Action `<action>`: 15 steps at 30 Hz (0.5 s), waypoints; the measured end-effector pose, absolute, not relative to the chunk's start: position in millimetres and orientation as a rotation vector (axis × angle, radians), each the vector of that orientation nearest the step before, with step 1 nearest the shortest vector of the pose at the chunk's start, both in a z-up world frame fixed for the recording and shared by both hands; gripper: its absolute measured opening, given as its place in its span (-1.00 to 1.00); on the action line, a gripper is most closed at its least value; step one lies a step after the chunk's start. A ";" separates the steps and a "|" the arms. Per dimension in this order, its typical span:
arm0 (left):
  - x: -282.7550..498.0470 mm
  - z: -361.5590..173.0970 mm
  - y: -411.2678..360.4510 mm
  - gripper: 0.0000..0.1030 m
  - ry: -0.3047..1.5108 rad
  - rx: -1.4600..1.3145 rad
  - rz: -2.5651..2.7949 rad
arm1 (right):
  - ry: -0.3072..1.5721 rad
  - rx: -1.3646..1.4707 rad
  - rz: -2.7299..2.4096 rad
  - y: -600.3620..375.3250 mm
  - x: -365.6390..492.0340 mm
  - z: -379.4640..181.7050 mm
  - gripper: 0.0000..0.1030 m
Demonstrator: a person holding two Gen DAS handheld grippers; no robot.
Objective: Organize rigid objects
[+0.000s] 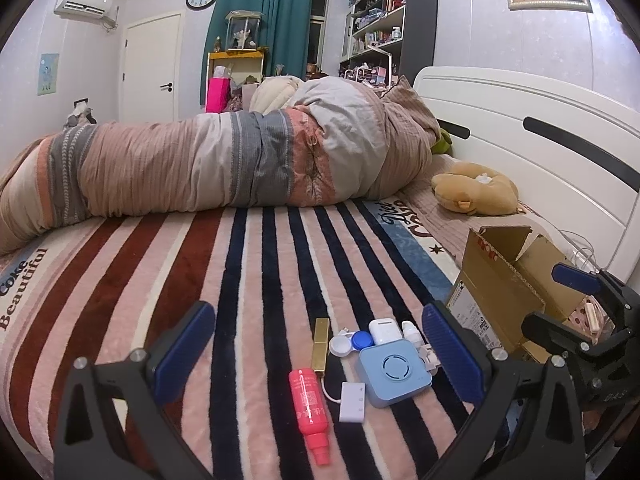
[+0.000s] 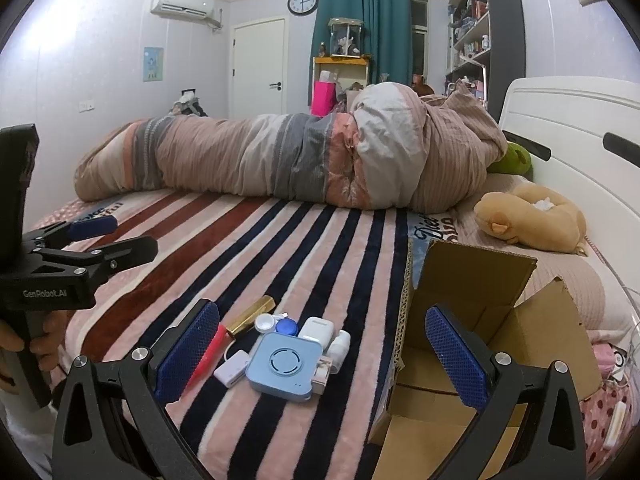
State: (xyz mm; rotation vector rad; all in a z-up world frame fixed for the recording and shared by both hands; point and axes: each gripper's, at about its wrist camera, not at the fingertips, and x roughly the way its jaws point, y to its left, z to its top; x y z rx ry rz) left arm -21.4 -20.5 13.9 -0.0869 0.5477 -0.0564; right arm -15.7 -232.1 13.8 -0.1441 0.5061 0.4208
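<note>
Small items lie on the striped blanket: a red bottle (image 1: 310, 410), a gold bar (image 1: 321, 345), a white adapter (image 1: 353, 402), a blue square device (image 1: 394, 372), a contact lens case (image 1: 352, 343), a white earbud case (image 1: 384, 330) and a small white bottle (image 1: 412, 330). An open cardboard box (image 1: 508, 292) stands to their right. My left gripper (image 1: 320, 352) is open above the items. My right gripper (image 2: 322, 348) is open, with the blue device (image 2: 286, 366) between its fingers and the box (image 2: 472, 320) at its right finger. Both are empty.
A rolled quilt (image 1: 224, 164) lies across the far side of the bed. A plush toy (image 1: 476, 192) sits near the white headboard (image 1: 540, 128). A cable and a polka-dot item (image 2: 608, 404) lie right of the box. The left gripper shows at the left of the right wrist view (image 2: 108, 236).
</note>
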 end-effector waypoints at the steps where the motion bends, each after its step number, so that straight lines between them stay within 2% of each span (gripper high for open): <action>1: -21.3 13.8 -20.6 0.99 0.549 -0.085 -0.055 | 0.505 -0.138 0.429 -232.7 -16.0 13.7 1.00; 15: -20.8 12.8 -21.4 0.99 0.553 -0.082 -0.056 | 0.506 -0.115 0.436 -235.3 -17.0 13.7 1.00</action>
